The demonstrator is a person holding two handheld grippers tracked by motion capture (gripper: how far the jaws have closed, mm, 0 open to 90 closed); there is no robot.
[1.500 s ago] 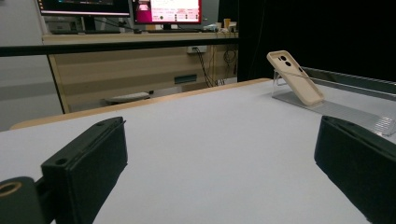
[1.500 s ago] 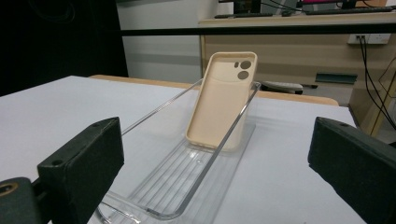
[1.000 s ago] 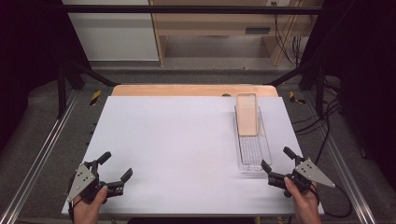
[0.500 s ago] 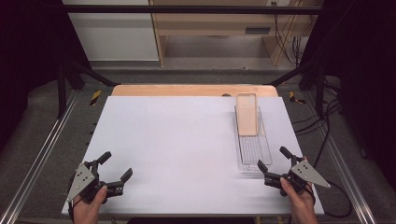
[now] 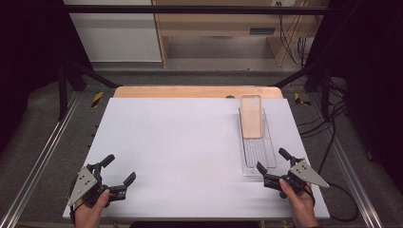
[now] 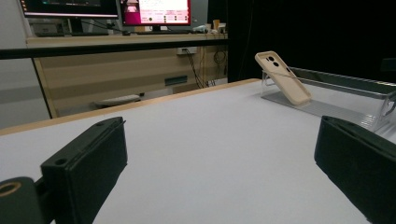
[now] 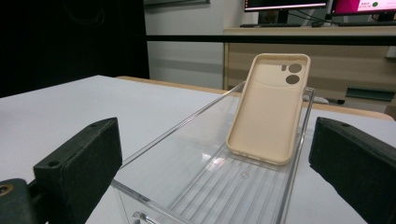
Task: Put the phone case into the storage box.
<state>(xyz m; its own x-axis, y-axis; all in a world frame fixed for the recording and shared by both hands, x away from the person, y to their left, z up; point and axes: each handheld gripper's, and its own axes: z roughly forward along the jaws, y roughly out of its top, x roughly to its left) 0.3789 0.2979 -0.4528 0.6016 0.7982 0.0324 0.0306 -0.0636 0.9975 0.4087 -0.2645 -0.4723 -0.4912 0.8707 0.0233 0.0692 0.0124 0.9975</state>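
Note:
A beige phone case [image 5: 251, 121] [image 7: 269, 109] [image 6: 282, 77] leans tilted against the far end of a long clear plastic tray [image 5: 266, 159] [image 7: 196, 177] at the right of the white table. My right gripper [image 5: 274, 159] is open at the tray's near end, its jaws spread just in front of the rim. At the near left corner my left gripper [image 5: 119, 168] is open above bare table, with nothing between its jaws.
The white tabletop [image 5: 180, 142] has a wooden strip [image 5: 195, 91] along its far edge. Metal rails [image 5: 43, 152] run down both sides. Cables [image 5: 332, 133] hang off the right side. A desk with monitors [image 6: 154, 11] stands beyond the table.
My right gripper has shifted slightly left and forward toward the tray's near end. The left gripper has stayed where it was.

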